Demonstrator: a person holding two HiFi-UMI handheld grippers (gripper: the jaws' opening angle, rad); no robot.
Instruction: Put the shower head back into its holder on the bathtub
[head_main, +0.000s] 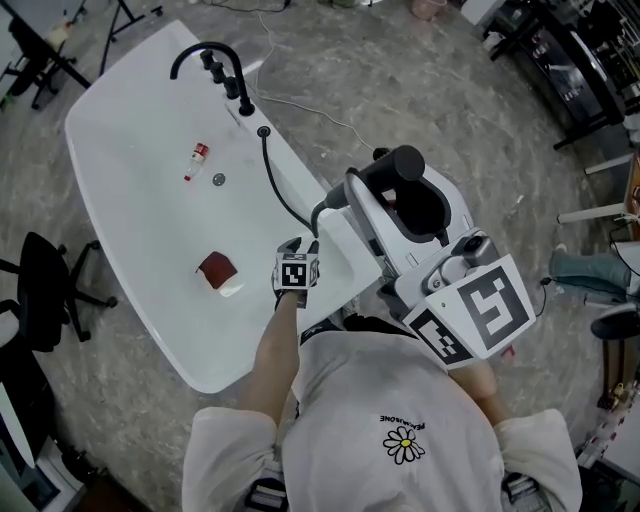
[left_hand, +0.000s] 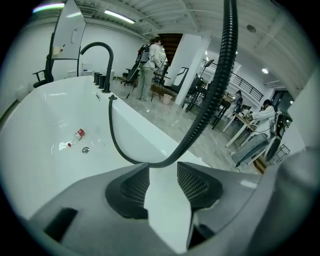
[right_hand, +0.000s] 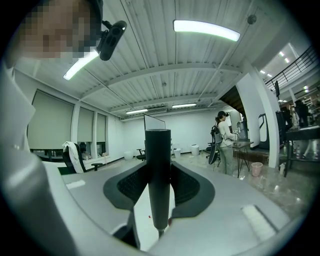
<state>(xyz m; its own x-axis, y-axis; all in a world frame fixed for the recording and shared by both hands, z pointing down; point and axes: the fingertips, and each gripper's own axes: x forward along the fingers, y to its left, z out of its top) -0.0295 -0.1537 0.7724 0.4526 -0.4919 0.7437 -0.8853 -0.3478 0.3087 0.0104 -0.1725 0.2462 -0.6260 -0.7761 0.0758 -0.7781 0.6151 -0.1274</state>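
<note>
The white bathtub (head_main: 130, 230) has a black faucet (head_main: 205, 55) and a small black holder (head_main: 263, 131) on its far rim. A black hose (head_main: 285, 200) runs from there to the black stick-shaped shower head (head_main: 400, 165). My right gripper (head_main: 395, 195) is shut on the shower head's handle (right_hand: 158, 165), held above the tub's near rim. My left gripper (head_main: 312, 242) hovers over that rim. Its jaws stand open (left_hand: 162, 172), and the hose (left_hand: 210, 100) curves across just beyond their tips without being pressed.
Inside the tub lie a small red-capped bottle (head_main: 197, 160), a drain (head_main: 218, 180) and a red-and-white object (head_main: 218, 272). A black office chair (head_main: 45, 285) stands left of the tub. A thin cable (head_main: 320, 110) crosses the floor. People (left_hand: 152, 60) stand in the background.
</note>
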